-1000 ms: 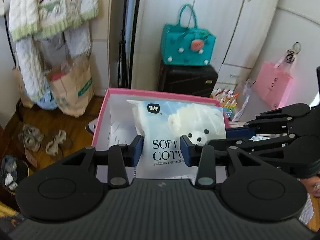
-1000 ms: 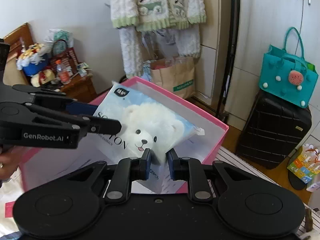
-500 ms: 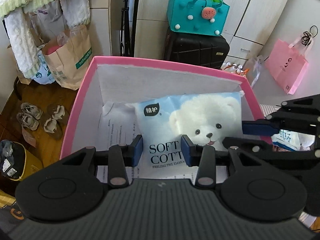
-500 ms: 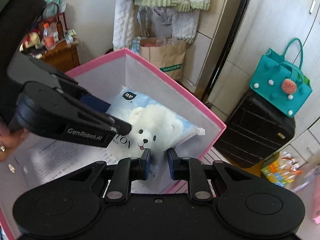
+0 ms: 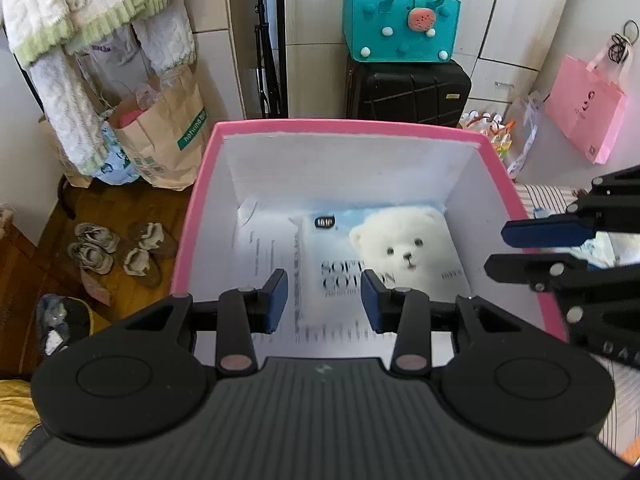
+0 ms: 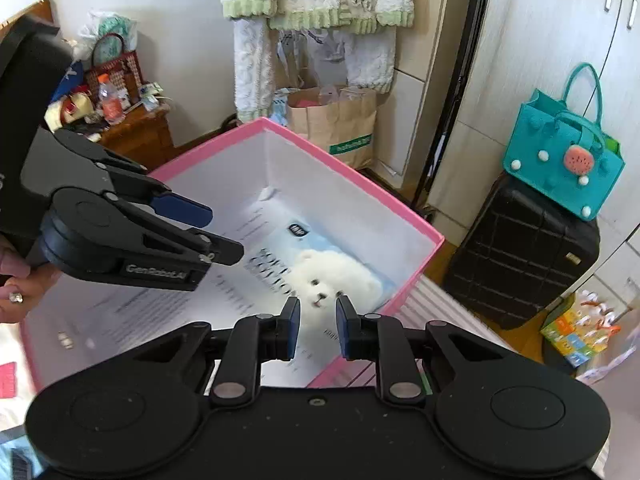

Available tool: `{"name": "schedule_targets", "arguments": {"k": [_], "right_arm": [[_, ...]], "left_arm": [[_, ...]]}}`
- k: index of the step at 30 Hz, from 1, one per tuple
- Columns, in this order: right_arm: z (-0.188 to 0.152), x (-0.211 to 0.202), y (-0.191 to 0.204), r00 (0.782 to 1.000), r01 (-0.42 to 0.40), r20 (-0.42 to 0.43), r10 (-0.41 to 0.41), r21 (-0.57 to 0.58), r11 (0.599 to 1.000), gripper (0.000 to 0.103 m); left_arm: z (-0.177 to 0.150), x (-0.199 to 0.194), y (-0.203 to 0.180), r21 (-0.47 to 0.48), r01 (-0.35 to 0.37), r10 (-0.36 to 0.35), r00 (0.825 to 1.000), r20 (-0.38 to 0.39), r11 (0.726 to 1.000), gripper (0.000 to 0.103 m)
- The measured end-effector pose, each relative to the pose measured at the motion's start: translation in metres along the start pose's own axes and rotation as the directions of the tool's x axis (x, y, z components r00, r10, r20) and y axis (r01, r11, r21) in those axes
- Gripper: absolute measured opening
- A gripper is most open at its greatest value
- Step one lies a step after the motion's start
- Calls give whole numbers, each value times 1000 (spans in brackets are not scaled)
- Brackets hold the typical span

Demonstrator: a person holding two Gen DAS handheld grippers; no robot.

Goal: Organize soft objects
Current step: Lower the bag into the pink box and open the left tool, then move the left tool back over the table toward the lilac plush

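Both the left gripper [image 5: 324,294] and right gripper [image 6: 317,326] are hovering open and empty above the pack [image 5: 384,252], which is lying flat inside the box [image 5: 348,126].

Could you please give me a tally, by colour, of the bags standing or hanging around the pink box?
Teal felt tote bag, on the black suitcase: 1
Brown paper bag, on the floor left of the pink box: 1
Pink gift bag, hanging at the right: 1
Total: 3 bags
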State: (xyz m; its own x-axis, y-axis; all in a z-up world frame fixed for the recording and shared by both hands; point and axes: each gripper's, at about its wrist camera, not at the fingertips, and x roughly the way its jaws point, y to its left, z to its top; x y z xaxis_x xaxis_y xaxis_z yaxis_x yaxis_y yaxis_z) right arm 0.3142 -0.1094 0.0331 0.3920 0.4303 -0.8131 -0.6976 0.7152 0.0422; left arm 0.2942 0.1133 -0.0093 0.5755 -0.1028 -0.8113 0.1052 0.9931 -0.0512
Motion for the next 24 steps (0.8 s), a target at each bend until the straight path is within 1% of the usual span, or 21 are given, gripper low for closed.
{"name": "schedule_targets", "arguments": {"k": [4, 7, 10, 12, 16, 22, 24], "right_arm": [[-9, -22, 4, 1000, -21, 5, 21, 19, 1000, 23], [-16, -41, 6, 1000, -19, 22, 18, 25, 1000, 23], [-24, -61, 7, 999, -23, 38, 21, 35, 999, 24], [-29, -73, 7, 999, -22, 49, 20, 37, 999, 25], [-40, -96, 5, 997, -24, 68, 20, 47, 999, 26], [-56, -126, 3, 996, -14, 88, 9, 55, 998, 27], [-63, -136, 3, 996, -14, 93, 8, 61, 998, 28]], "left_arm": [[-8, -27, -6, 24, -22, 22, 1000, -11, 999, 40], [-14, -49, -9, 31, -15, 16, 1000, -22, 999, 41], [-22, -72, -15, 54, -31, 31, 999, -11, 998, 42], [-27, -88, -21, 77, -45, 45, 999, -1, 996, 44], [-36, -117, -36, 123, -41, 40, 999, 17, 992, 48], [-50, -154, -62, 184, -40, 33, 999, 37, 982, 58], [-53, -163, -69, 206, -30, 24, 999, 33, 978, 62]]}}
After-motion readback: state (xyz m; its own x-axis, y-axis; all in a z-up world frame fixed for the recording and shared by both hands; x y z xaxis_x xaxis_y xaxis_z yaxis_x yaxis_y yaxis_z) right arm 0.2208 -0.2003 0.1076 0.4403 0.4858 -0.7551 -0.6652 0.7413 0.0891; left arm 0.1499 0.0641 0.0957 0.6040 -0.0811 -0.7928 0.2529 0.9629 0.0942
